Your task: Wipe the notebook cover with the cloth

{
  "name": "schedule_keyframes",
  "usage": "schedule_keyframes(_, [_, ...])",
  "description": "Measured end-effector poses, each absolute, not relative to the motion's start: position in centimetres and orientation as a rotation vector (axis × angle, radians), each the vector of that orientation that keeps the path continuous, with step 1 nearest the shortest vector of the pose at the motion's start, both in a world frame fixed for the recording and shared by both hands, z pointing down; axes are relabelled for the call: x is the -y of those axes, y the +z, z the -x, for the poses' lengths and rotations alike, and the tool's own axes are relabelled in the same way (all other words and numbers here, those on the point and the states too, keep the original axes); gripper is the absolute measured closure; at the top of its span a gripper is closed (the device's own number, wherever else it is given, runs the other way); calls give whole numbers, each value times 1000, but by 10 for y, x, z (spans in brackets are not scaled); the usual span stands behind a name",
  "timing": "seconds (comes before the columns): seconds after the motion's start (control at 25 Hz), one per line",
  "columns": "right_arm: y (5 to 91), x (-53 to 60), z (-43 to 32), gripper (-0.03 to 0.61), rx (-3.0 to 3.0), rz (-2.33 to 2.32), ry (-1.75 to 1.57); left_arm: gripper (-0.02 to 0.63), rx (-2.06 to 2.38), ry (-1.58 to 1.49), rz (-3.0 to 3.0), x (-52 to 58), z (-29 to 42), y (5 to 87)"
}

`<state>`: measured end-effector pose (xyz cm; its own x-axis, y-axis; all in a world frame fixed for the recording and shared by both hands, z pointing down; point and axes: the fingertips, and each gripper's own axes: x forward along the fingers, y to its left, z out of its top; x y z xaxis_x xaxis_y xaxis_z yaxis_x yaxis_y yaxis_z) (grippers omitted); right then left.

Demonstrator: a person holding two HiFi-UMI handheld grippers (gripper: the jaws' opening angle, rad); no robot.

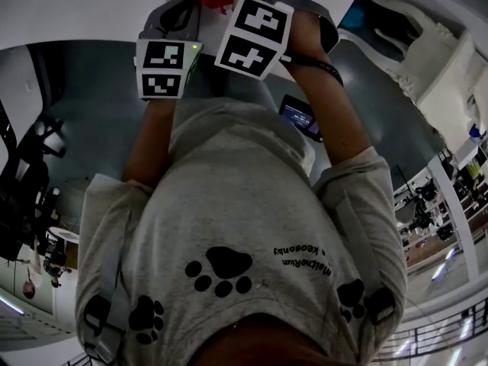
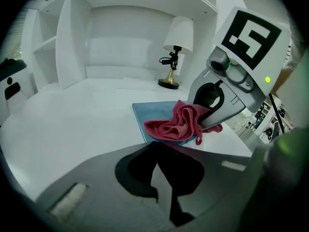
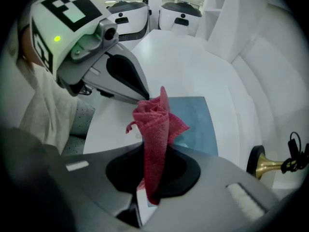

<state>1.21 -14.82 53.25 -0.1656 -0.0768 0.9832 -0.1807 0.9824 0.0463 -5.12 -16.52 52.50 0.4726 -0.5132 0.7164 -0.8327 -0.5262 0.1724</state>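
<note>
Notebook, with its blue cover up, lay flat on the white table, not far from the edge on the person's side; a crumpled red cloth rested on the cover's near part, bunched and partly lifted; the right gripper had its jaws pressed together on a fold of that cloth, which ran up out of them as a twisted strip; the left gripper hovered just beside the notebook's near edge, jaws drawn together with nothing between them, and apart from the cloth; a lamp with a white shade and a brass base stood farther back on the table, close to the white shelving.
</note>
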Motion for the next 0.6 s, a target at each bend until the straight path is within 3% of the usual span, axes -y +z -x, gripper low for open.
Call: schedule_keyframes(0.6, [536, 134, -101, 535, 1669, -327, 221, 617, 1114, 847, -2205, 163, 56, 528])
